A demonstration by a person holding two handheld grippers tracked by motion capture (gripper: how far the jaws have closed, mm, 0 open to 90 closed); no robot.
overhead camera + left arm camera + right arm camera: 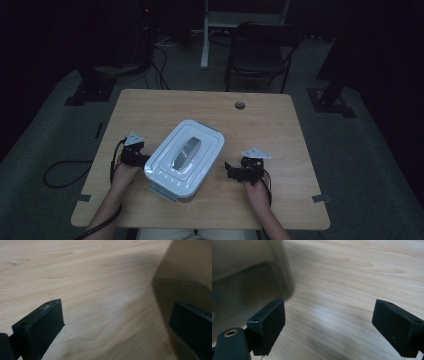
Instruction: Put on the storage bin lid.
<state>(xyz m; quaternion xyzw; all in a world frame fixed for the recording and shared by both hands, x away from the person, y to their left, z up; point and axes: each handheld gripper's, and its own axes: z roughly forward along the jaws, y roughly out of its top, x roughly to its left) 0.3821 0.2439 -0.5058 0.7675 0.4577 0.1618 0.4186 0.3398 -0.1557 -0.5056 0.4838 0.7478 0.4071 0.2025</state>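
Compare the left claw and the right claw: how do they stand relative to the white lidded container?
The left claw sits right against the container's left end, one jaw close beside its wall; the right claw stands slightly apart from its right side. The left claw lies a little farther up the table than the right claw. Both are open and hold nothing.

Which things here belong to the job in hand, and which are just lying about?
In the job:
- white lidded container
- left gripper, open beside it
- right gripper, open beside it

Just about:
- folding chair behind the table
- cables on the floor
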